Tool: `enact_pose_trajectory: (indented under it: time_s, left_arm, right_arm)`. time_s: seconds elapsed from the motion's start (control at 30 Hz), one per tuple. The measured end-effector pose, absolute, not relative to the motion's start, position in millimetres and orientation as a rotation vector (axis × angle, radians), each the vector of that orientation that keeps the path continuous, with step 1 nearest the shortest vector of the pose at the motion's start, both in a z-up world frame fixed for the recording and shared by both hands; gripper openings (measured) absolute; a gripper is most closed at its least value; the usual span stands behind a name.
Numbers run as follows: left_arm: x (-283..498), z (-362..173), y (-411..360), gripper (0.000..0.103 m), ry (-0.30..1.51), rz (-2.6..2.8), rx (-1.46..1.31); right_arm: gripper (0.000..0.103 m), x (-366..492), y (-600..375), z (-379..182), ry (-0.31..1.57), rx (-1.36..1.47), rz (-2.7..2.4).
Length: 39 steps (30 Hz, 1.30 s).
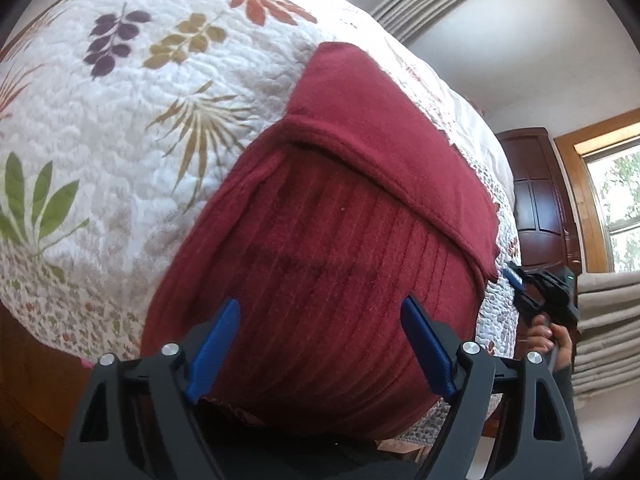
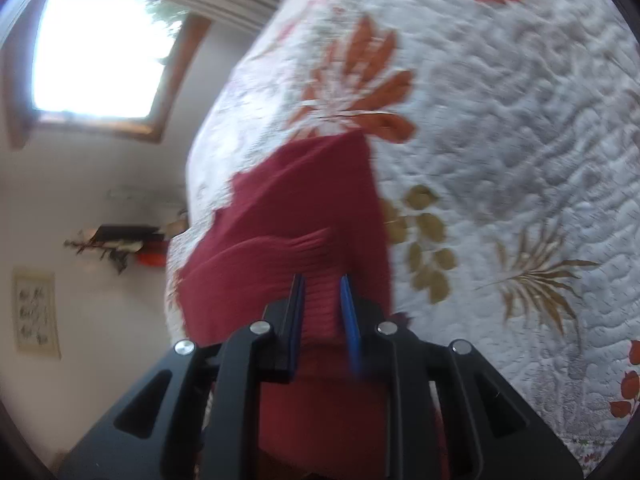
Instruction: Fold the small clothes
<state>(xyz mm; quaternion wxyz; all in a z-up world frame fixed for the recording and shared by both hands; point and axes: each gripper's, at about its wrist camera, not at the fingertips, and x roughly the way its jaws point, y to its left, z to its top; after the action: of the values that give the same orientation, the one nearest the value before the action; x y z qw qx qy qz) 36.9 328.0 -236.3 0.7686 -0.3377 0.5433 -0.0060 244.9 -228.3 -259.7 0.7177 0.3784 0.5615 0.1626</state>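
Observation:
A dark red knit garment (image 1: 340, 240) lies on the bed with a flap folded over its top edge. My left gripper (image 1: 320, 340) hovers just above its ribbed lower part. Its blue fingers (image 1: 216, 348) are spread wide and hold nothing. My right gripper (image 1: 520, 284), held by a hand (image 1: 548, 336), sits at the garment's right corner near the bed edge. In the right wrist view, the garment (image 2: 288, 208) runs away from the right gripper (image 2: 322, 308). There the jaws stand narrowly apart with ribbed cloth pinched between them.
A white quilt (image 1: 140, 120) with leaf prints covers the bed and drops off at the right edge. A dark wooden cabinet (image 1: 536, 192), a window (image 1: 616, 208) and curtains stand beyond. A wall shelf (image 2: 124, 240) and a second window (image 2: 100, 52) appear in the right wrist view.

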Motion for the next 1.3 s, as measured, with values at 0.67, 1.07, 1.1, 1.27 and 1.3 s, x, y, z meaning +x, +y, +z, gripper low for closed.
enact_pose_trajectory:
  time_s: [0.67,1.07,1.1,1.27,1.3]
  left_arm:
    - [-38.2,-240.4,345.9,0.089,1.145,0.198,-0.796]
    - [-70.9,-320.6,393.2,0.093,1.304,-0.069,-0.556]
    - [-73.5,-327.3,392.8,0.093,1.311,-0.107,-0.540]
    - [-76.0,-365.5,385.9,0.092,1.347,-0.253,-0.443]
    - [-73.9,-373.2,384.0,0.092,1.358,-0.284,-0.443]
  right_arm:
    - [0.040,177.2,-267.0,-270.5,1.283,0.746,0.383]
    - [0.061,-18.8,-237.0,-301.1,1.468,0.616,0.313]
    - [0.065,-32.6,-234.3,-307.6,1.475,0.601,0.306]
    - [0.069,-64.5,-222.3,-326.9,1.475,0.549,0.285]
    - [0.069,-68.9,-218.2,-331.4,1.473,0.529,0.286]
